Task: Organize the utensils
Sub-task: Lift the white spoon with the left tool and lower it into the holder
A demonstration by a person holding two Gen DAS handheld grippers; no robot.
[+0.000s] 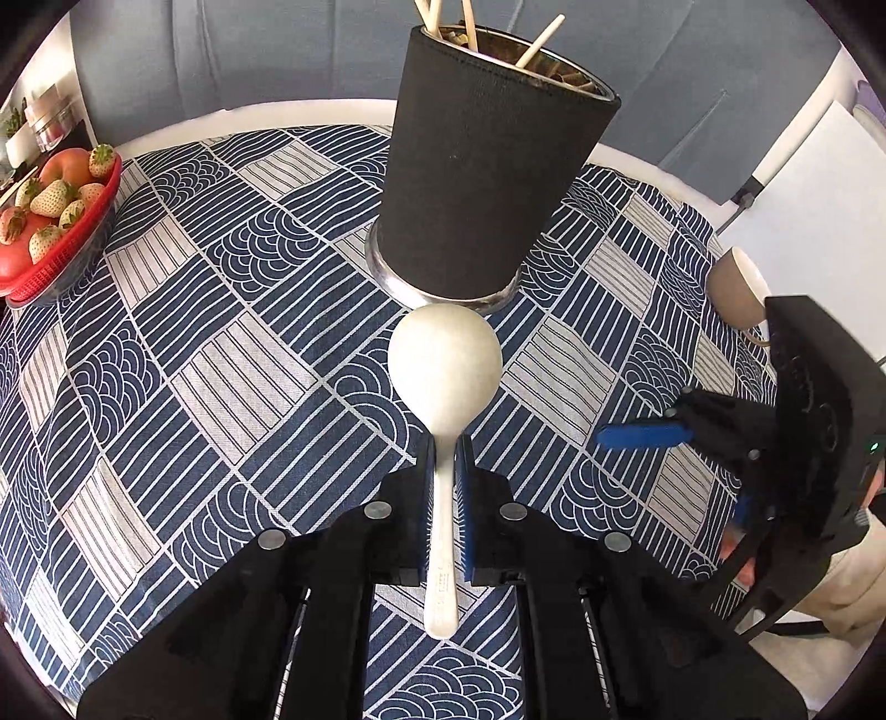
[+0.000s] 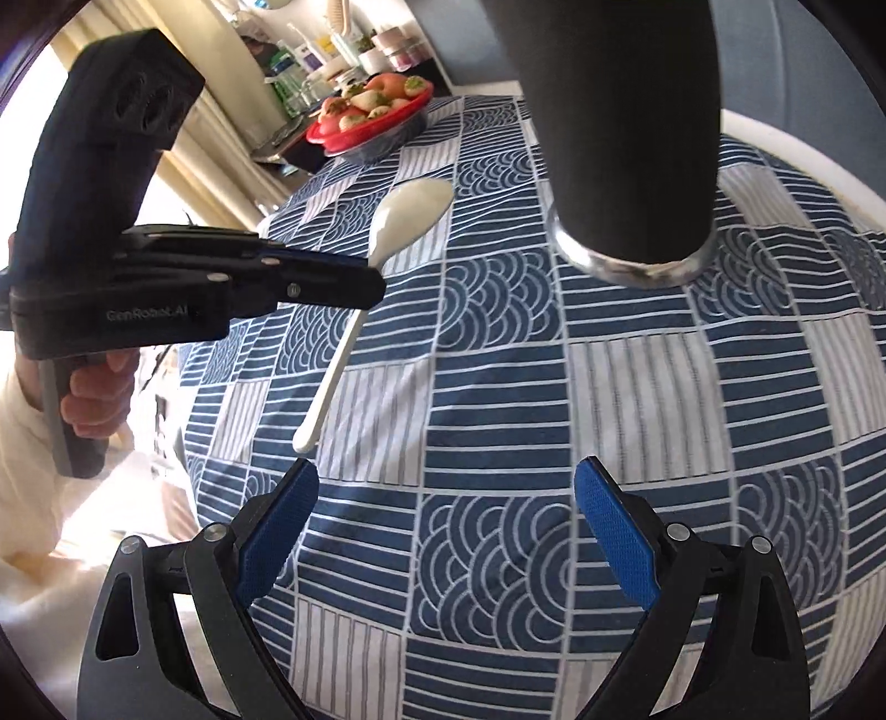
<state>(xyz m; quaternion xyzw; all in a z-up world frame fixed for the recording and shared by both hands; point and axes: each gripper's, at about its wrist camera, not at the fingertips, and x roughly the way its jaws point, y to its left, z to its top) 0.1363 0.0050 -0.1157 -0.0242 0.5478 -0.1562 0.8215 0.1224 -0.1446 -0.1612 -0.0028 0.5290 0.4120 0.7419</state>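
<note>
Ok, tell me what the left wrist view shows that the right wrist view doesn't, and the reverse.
Only the left wrist view: the holder's open top with chopsticks in it, and a beige cup at the table's right edge.

Only the right wrist view: the right gripper with jaws wide open and nothing between them, and shelves of bottles behind.

Both: the white spoon clamped in the left gripper, the black utensil holder, the red fruit basket, the patterned tablecloth.

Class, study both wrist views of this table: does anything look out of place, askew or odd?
One thing stands out: the beige cup at the table's far edge lies tipped on its side. Nothing looks spilled. The white spoon is gripped by its handle in the left gripper, and the black utensil holder stands upright with chopsticks inside.
</note>
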